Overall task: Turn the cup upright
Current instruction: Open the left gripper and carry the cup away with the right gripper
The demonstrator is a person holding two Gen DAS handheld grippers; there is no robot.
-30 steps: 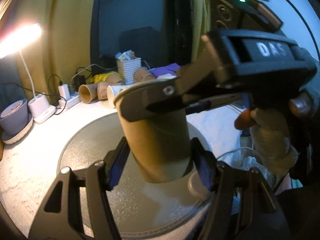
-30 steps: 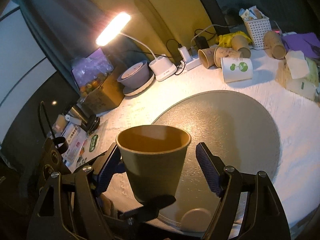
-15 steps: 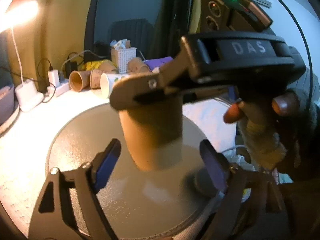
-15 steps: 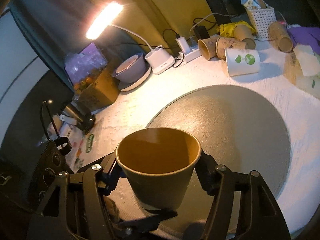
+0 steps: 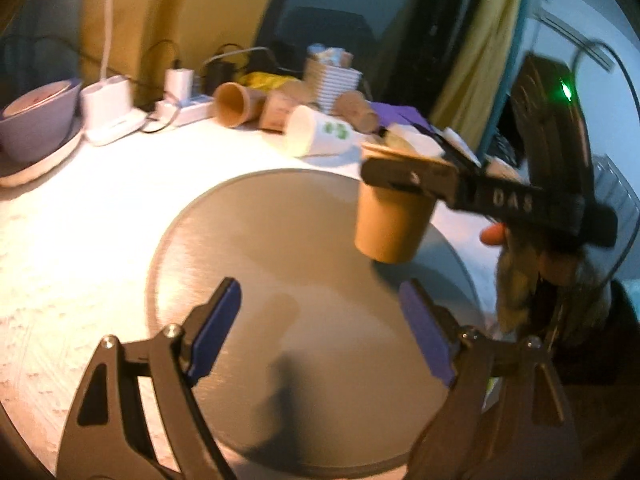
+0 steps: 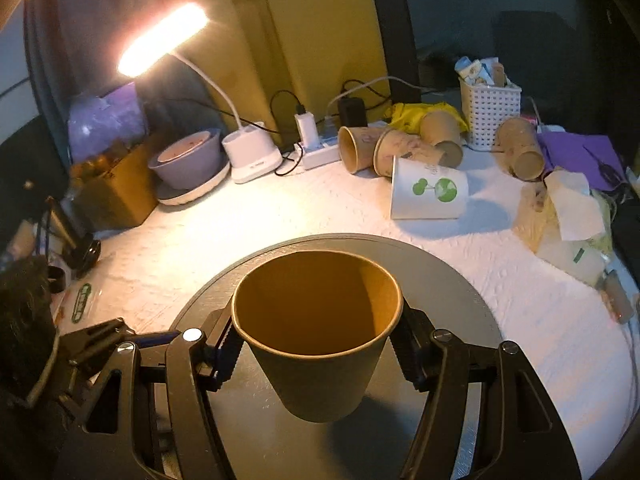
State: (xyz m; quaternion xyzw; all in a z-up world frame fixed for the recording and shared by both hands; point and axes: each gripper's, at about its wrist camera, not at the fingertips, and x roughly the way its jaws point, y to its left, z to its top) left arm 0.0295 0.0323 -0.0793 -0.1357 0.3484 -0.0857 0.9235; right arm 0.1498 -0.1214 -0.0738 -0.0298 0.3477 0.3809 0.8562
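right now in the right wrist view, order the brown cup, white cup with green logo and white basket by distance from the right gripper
1. brown cup, between the right gripper fingers, upright.
2. white cup with green logo, on its side beyond the round mat.
3. white basket, far back right.

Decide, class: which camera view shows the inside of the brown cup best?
The right wrist view. The brown cup sits mouth-up between the right gripper fingers, so its open mouth and inner wall show. The left wrist view shows only its blurred outer side, apart from the open left gripper.

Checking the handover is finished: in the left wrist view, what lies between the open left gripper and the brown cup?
Only bare grey round mat lies between the left gripper and the brown cup, which the right gripper holds upright. The left wrist view shows this.
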